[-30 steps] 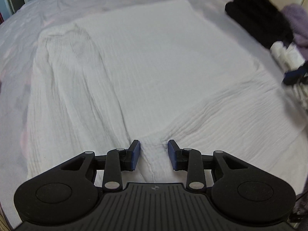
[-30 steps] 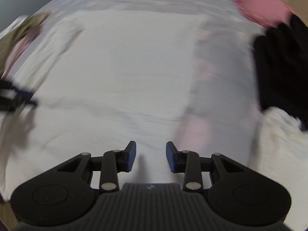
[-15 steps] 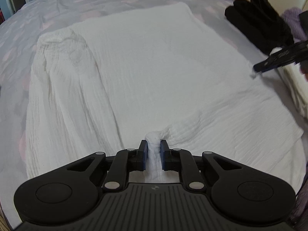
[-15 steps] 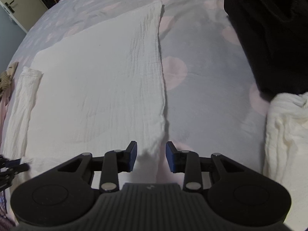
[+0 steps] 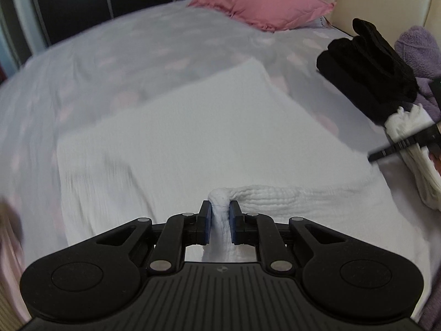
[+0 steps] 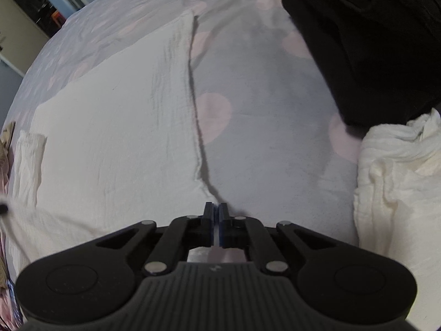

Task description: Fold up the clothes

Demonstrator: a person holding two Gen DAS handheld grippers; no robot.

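A white crinkled garment [image 5: 193, 138] lies spread on the bed, and it also shows in the right wrist view [image 6: 110, 138]. My left gripper [image 5: 220, 215] is shut on a bunched fold of its near edge, lifted a little off the bed. My right gripper [image 6: 215, 215] is shut on the garment's near right edge, where the hem lifts off the sheet. The right gripper also shows at the right edge of the left wrist view [image 5: 399, 144]. The picture is blurred by motion.
The bed sheet [image 6: 261, 110] is grey with pink dots. A black garment pile [image 5: 366, 74] and a folded white garment [image 6: 397, 176] lie at the right. A purple garment [image 5: 419, 47] and a pink pillow [image 5: 261, 5] sit further back.
My right gripper has shut on the garment's right edge. My left gripper, holding the fold, has lifted and pulled it, and the view has tilted up toward the pillow.
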